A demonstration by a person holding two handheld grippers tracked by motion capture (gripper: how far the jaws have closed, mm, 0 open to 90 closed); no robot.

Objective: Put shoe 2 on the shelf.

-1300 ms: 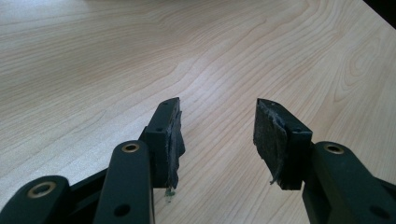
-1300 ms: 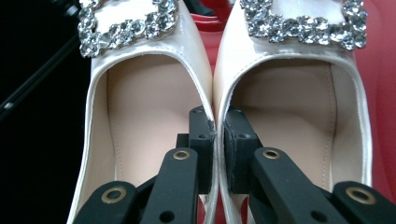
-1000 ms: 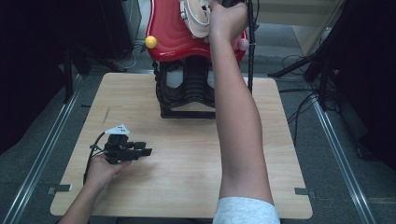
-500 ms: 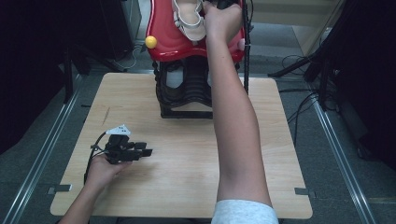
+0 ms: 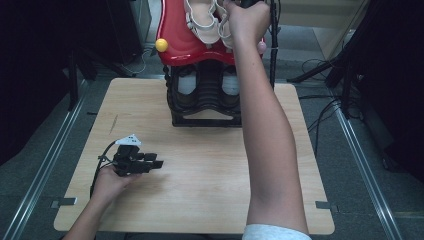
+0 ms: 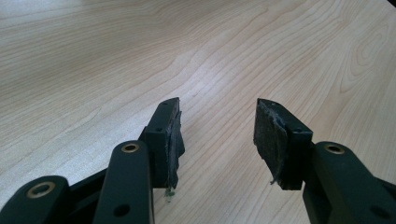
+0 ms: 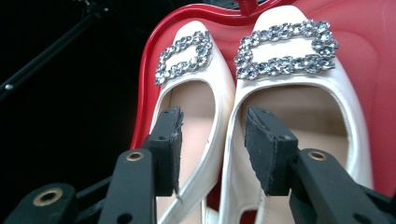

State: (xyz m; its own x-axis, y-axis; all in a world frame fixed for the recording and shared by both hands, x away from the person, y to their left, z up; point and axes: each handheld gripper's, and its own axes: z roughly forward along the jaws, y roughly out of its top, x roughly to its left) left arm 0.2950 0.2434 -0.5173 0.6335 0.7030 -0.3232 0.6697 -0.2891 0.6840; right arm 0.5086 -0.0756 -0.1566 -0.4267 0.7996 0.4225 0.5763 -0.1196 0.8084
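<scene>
Since the earlier frames, the right hand [image 5: 247, 20] has carried the pair of white shoes [image 5: 205, 22] from a tilted hold down onto the top of the red rack [image 5: 192, 50], where both are now lying side by side and touching along their inner edges. In the right gripper view the right gripper [image 7: 212, 140] is hovering over the heel ends, its jaws standing partly apart with one over each shoe opening and gripping nothing. Both shoes are running lengthwise away from that gripper, their toes and jewelled buckles [image 7: 285, 49] pointing toward the far rim of the red top. That rim is curving close around the toes, leaving little room ahead; the left shoe is sitting just inside the rack's side edge. Near the front left of the wooden table [image 5: 210, 200], the left gripper [image 6: 217, 135] is resting low with its jaws wide apart and empty, bare wood lying all around it.
</scene>
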